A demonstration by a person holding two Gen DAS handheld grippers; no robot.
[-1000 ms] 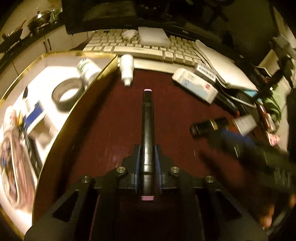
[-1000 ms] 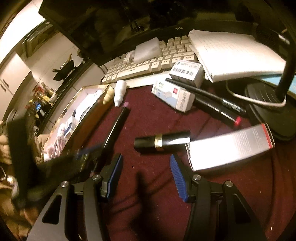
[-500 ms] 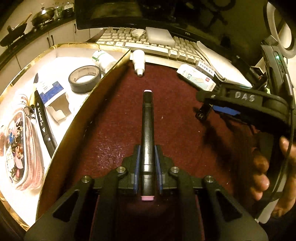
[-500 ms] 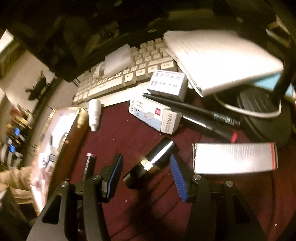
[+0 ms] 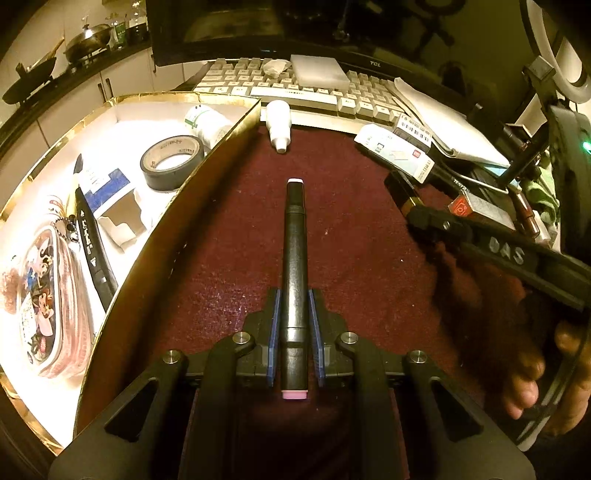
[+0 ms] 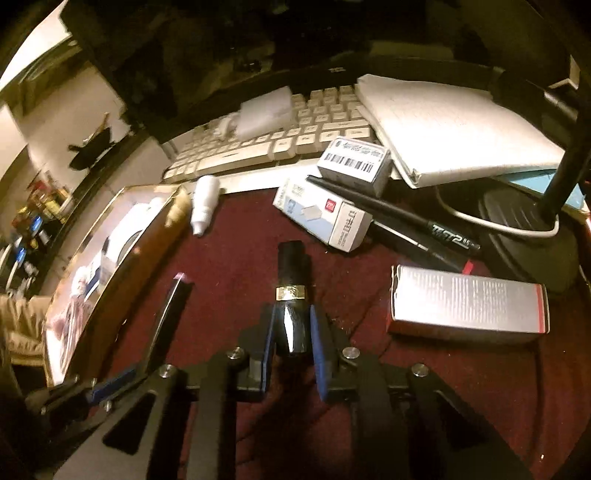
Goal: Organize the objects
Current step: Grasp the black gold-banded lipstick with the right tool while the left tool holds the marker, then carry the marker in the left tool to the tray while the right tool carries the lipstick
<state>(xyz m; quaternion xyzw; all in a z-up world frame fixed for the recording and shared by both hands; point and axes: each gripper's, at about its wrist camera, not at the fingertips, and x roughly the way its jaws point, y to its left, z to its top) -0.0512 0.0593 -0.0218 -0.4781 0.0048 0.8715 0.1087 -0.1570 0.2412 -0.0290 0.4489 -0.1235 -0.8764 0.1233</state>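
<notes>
On the maroon mat (image 5: 369, 236), each claw pinches: left claw (image 5: 294, 325) a marker (image 5: 294, 251), right claw (image 6: 291, 328) a gold-banded tube (image 6: 291, 291), near the "TCL" monitor (image 5: 373, 63).

A dark monitor (image 5: 258, 29) stands behind the cream keyboard (image 5: 295, 88) on the counter covered in dark red cloth (image 5: 351, 229). Left of the monitor run white cabinet doors (image 5: 74, 99) under a dark shelf carrying a metal wok (image 5: 88, 38). Warm, dim light falls throughout.
</notes>
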